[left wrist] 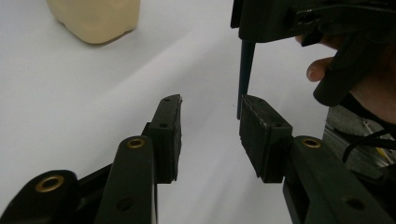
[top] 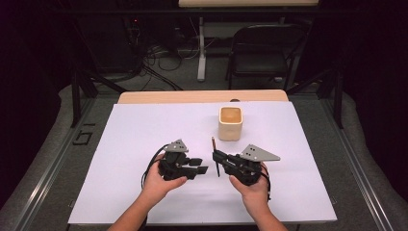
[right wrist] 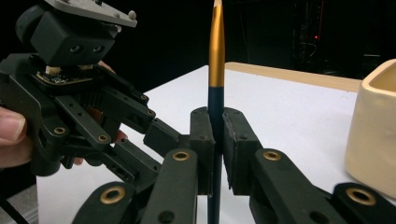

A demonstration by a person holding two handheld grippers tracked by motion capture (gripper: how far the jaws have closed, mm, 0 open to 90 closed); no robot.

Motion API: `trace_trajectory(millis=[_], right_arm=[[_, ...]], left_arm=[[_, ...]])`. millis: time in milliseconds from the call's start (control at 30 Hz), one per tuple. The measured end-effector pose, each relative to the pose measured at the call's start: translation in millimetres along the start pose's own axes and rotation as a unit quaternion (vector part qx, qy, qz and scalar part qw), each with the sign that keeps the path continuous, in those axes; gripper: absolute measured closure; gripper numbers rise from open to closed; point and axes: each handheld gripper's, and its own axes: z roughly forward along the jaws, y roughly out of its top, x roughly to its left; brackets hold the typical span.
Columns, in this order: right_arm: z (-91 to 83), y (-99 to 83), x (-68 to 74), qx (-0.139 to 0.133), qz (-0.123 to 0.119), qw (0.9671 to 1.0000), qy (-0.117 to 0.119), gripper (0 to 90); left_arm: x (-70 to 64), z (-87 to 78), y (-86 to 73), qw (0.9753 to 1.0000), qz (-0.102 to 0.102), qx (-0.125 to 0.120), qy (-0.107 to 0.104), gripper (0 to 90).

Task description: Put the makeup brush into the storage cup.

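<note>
Dark pen [right wrist: 215, 112] in right tool [right wrist: 216, 140]

- The high view is looking forward and down over the whole bench [top: 144, 144].
- Both gripper views are sitting close and low, each looking along its own tongs, sharing the cream cup [left wrist: 95, 18].

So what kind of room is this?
Probably a lab or workshop for recording tasks: a table covered in a white sheet, dark curtains around it, tangled cables and a folding chair behind.
</note>
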Motion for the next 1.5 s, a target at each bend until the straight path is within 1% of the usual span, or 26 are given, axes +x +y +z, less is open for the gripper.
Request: trace_trajectory(millis=[67,167,233,300,500,700,900,1167,1400,1500], right_arm=[[0.9,-1.5,0.3,-0.006,0.010,0.9999,0.000,83.5],[2.0,-3.1,1.6,-0.011,0.023,0.9996,0.007,83.5],[2.5,-3.3,2.8,-0.011,0.022,0.9996,0.010,83.5],[3.4,-3.6,4.3,-0.016,0.027,0.9994,0.013,83.5],[3.9,-3.7,6.0,-0.021,0.021,0.9995,0.012,83.5],[5.1,-5.5,6.5,-0.018,0.018,0.9996,0.010,83.5],[6.2,-5.3,8.3,-0.022,0.023,0.9994,0.012,83.5],[5.7,-6.2,8.2,-0.027,0.031,0.9991,0.011,83.5],[4.9,-7.0,6.9,-0.031,0.041,0.9986,0.011,83.5],[5.1,-7.2,6.7,-0.033,0.043,0.9985,0.010,83.5]], left_arm=[[-0.4,0.8,-0.2,1.0000,-0.004,-0.003,-0.001,60.5],[-0.6,2.2,-0.9,0.9999,-0.009,-0.006,-0.001,62.0],[-0.2,2.7,-1.1,0.9999,-0.011,-0.007,-0.001,62.5],[0.0,3.3,-1.5,0.9999,-0.013,-0.008,-0.001,62.6],[-0.5,4.9,-1.8,0.9999,-0.016,-0.002,-0.002,63.1],[-0.7,6.9,-2.6,0.9998,-0.019,-0.005,-0.003,64.0],[-1.6,7.2,-2.7,0.9997,-0.021,-0.011,-0.007,66.4],[-2.0,9.3,-3.5,0.9996,-0.025,-0.014,-0.009,67.3],[-2.1,10.3,-4.3,0.9992,-0.034,-0.016,-0.012,68.4],[-2.3,10.5,-4.2,0.9992,-0.034,-0.015,-0.014,69.2]])
